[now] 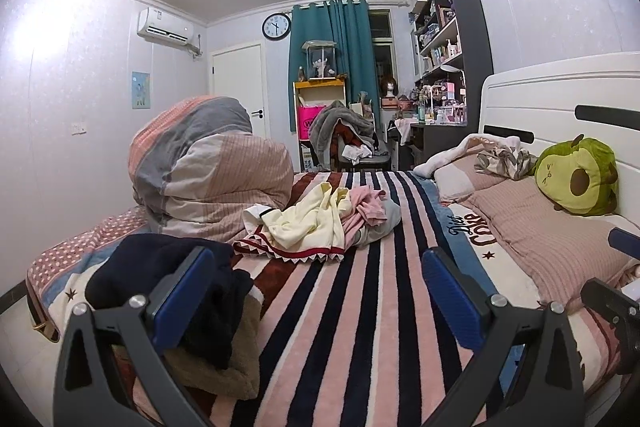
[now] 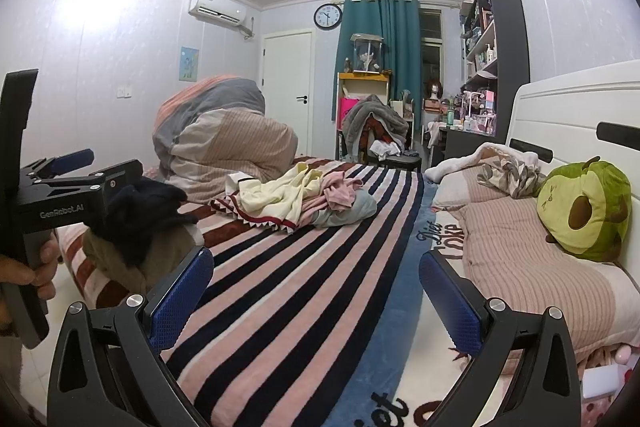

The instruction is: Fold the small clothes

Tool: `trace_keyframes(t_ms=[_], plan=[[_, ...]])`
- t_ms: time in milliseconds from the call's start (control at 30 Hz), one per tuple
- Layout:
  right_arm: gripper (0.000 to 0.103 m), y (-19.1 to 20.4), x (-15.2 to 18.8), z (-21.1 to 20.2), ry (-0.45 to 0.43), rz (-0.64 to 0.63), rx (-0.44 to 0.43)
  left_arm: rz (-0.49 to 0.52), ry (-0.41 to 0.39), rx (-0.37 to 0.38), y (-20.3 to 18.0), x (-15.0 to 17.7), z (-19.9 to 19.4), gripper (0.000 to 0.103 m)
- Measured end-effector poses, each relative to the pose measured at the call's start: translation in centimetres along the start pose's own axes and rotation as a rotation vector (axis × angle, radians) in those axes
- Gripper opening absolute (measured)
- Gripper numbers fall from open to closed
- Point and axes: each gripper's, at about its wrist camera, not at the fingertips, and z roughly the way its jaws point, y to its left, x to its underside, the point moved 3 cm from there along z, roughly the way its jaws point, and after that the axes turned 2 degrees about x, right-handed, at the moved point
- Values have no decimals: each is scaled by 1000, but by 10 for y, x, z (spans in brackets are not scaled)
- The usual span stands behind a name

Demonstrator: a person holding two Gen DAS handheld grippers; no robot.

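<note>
A loose heap of small clothes lies mid-bed on the striped blanket (image 1: 352,307): a cream garment (image 1: 304,223) with a dark red zigzag hem, a pink one (image 1: 366,205) and a grey one (image 1: 386,223). The heap also shows in the right wrist view (image 2: 288,199). A folded stack, a dark navy piece (image 1: 160,263) on a tan one (image 1: 224,363), sits at the near left. My left gripper (image 1: 320,303) is open and empty above the blanket, beside the stack. My right gripper (image 2: 316,299) is open and empty over the blanket. The left gripper also shows in the right wrist view (image 2: 68,171).
A rolled duvet (image 1: 208,171) stands at the left of the bed. Pillows (image 1: 548,231) and a green avocado plush (image 1: 576,179) lie by the white headboard (image 1: 560,99) on the right. A chair piled with clothes (image 1: 344,135) and a cluttered desk stand beyond the bed.
</note>
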Motion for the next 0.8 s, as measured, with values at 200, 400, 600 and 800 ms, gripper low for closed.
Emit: trace_keyframes(t_ms=[200,400,600,800], plan=[[102,0,0,-1,-1,2,2,0,1,0,0,0,0,102],[102,0,0,0,0,2,2,0,2,-1,0,1,1,102],[102,-1,0,0,-1,3,1,-1,5,5,2,3,1,102],[102,-1,0,0,-1,3,-2,0,5,12,3,4,1,102]])
